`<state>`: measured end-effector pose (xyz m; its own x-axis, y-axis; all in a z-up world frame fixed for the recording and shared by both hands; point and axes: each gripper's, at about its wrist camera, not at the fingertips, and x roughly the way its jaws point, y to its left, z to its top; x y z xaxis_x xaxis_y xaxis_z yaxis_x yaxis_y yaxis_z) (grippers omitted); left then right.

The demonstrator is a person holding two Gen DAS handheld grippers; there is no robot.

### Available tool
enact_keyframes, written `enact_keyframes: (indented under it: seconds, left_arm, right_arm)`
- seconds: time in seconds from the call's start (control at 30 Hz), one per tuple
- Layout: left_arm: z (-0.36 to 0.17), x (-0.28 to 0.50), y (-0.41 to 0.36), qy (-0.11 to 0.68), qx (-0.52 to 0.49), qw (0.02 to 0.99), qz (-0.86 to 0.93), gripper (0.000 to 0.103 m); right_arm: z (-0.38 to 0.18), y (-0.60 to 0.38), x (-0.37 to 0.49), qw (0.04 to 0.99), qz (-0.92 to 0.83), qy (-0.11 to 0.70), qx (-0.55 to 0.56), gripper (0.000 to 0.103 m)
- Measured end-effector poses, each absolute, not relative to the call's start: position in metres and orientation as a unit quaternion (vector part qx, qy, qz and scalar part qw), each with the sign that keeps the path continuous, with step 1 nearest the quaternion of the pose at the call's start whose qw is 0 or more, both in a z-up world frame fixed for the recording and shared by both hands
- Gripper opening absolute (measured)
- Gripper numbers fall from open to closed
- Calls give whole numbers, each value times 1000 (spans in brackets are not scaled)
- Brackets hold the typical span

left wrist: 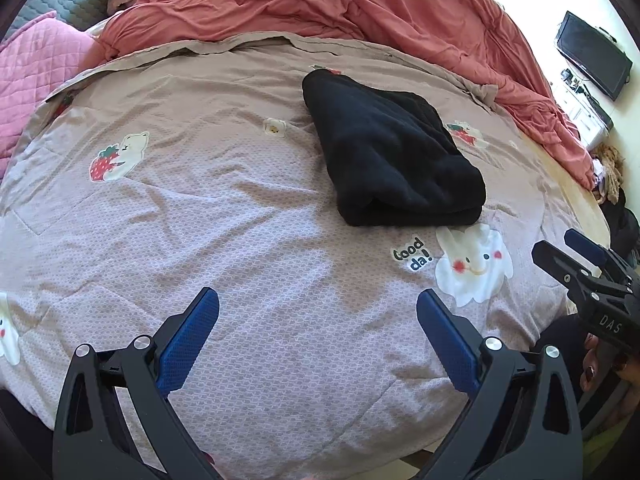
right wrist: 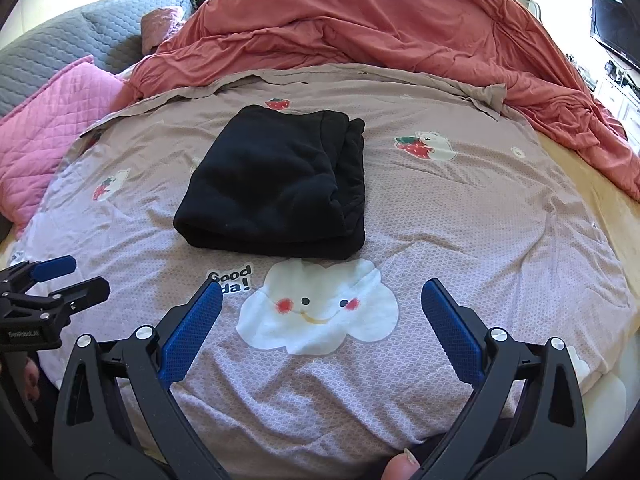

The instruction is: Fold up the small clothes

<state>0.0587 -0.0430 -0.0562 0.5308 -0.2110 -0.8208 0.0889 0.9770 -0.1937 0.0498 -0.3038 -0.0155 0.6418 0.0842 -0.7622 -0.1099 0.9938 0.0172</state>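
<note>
Item: black fleece garment (right wrist: 276,184), folded into a thick rectangle, lay on the cartoon-print bedspread (right wrist: 480,220) just beyond a white cloud motif (right wrist: 316,308). Left hand-held gripper (left wrist: 318,316) hovered low over the near bedspread, fingers spread wide, holding nothing. Right hand-held gripper (right wrist: 322,304) was level beside it, likewise wide apart and empty. A coral duvet (right wrist: 380,28) was bunched behind.

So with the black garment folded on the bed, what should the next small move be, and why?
Probably draw both back: the black garment lies as a compact folded bundle on the patterned quilt, and the left hand-held gripper and right hand-held gripper are open, empty and short of it. The fold looks done.
</note>
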Motion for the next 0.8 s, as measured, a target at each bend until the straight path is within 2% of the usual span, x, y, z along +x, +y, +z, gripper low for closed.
enact_keyframes:
  seconds: [0.8]
  left_arm:
    - [-55,61,-38,476,-58,874,-71,99]
  right_arm:
    - [-18,-305,52,905,50,423,-19,94]
